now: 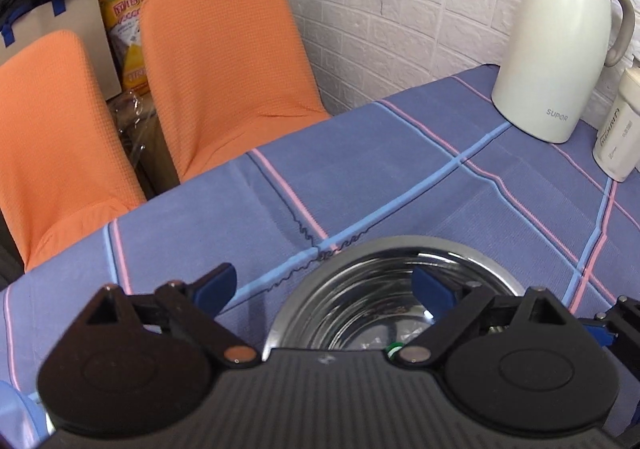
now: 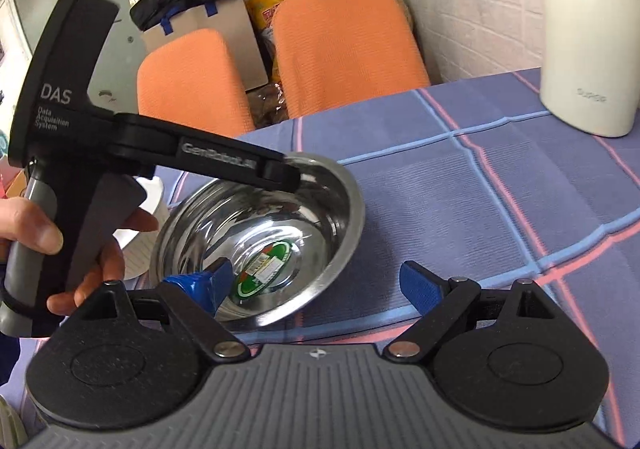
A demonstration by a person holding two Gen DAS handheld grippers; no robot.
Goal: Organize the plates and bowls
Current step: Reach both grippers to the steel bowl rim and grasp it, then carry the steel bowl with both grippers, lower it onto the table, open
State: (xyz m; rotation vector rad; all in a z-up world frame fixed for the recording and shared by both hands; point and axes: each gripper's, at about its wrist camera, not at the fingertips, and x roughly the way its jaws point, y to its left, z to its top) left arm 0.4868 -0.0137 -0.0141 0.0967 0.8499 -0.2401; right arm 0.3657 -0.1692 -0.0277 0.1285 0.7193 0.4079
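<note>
A steel bowl (image 2: 260, 233) with a green sticker inside sits on the blue checked tablecloth (image 2: 460, 209). In the left wrist view the bowl (image 1: 384, 301) lies just under my left gripper (image 1: 324, 285), which is open, its right finger over the bowl's inside and its left finger outside the rim. In the right wrist view my left gripper's body reaches over the bowl's far rim. My right gripper (image 2: 316, 283) is open and empty, its left finger (image 2: 208, 283) in front of the bowl's near rim.
A cream thermos jug (image 1: 560, 41) and a white container (image 1: 618, 129) stand at the table's far right by the brick wall. Two orange chairs (image 1: 224, 69) stand beyond the far table edge. A pale blue item (image 1: 12, 409) shows at the lower left.
</note>
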